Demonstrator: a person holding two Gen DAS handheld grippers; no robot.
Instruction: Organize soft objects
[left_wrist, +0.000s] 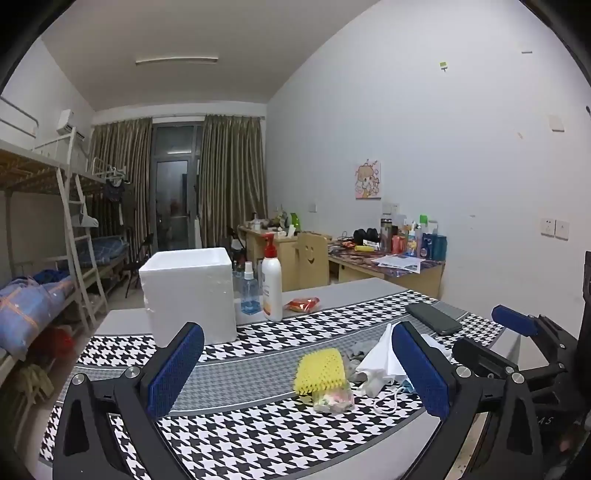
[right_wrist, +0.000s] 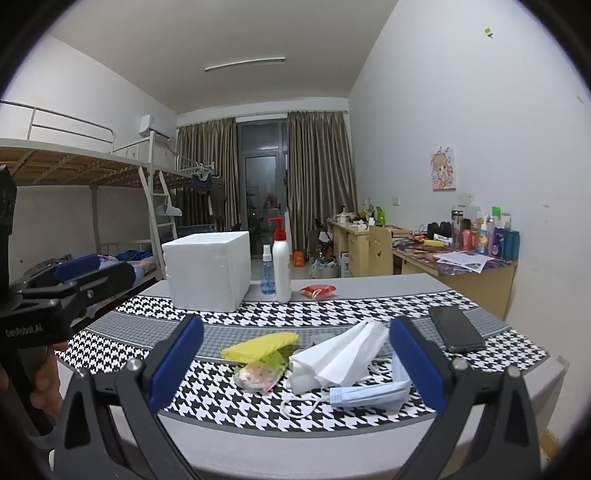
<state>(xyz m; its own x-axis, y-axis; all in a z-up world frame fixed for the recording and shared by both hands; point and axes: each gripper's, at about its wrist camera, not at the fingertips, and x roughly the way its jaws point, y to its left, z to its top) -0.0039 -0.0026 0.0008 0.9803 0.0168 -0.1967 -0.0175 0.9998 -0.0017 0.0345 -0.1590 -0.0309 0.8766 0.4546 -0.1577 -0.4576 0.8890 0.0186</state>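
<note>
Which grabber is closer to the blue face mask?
Right. The right gripper hangs open just short of the blue face mask, which lies by its right finger; the left gripper sits farther left, facing the yellow sponge.

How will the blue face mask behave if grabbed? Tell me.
The blue face mask looks thin and pleated, so it will likely flop and weigh little. Its loose ear loop may dangle or snag on the white folded masks beside it.

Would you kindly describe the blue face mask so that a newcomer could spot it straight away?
Start at the white foam box on the houndstooth cloth and come toward the cloth's near edge, to the small pile of soft things. The blue mask lies nearest, folded flat beneath the white mask. It alone is pale blue, with a white ear loop trailing left.
</note>
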